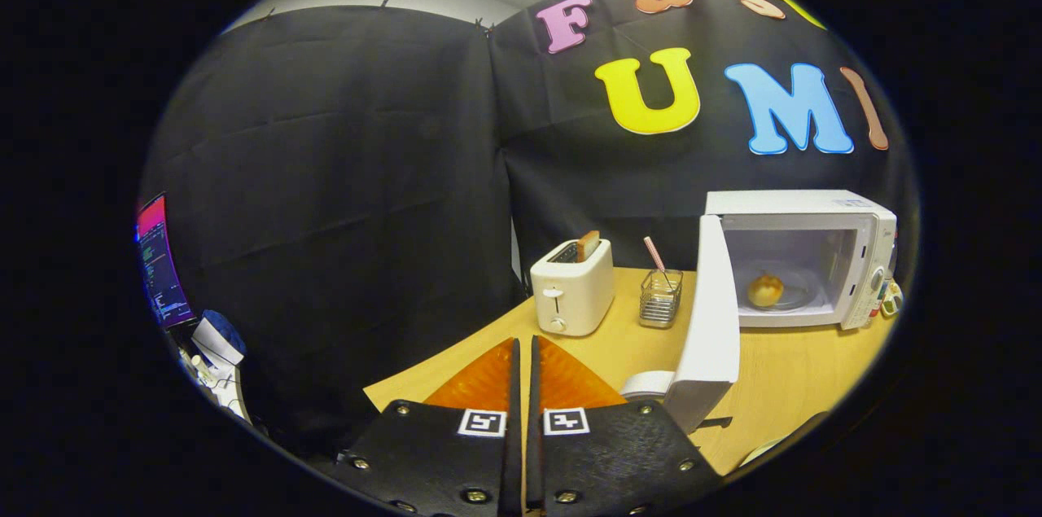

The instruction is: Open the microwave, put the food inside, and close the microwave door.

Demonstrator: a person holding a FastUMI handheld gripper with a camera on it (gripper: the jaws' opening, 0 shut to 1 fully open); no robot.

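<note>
We see the gripper (525, 354) with its two wedge-shaped fingers pressed together, nothing between them, over the near edge of the pale wood-grain bench (781, 378). The boxy white microwave (802, 256) sits beyond and right of them with its door (710, 322) swung wide, and the round, bun-like food (765, 290) rests on the glass turntable inside. A glossy white toaster (572, 286) with a slice poking up and a small wire basket (659, 299) stand between fingers and microwave.

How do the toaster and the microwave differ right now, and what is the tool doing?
The toaster is small and upright with toast in its slot; the microwave is wider, door swung open, food on its plate. The toaster stands just beyond the tool; the microwave sits farther right. Both are white. The tool is shut, empty.
</note>
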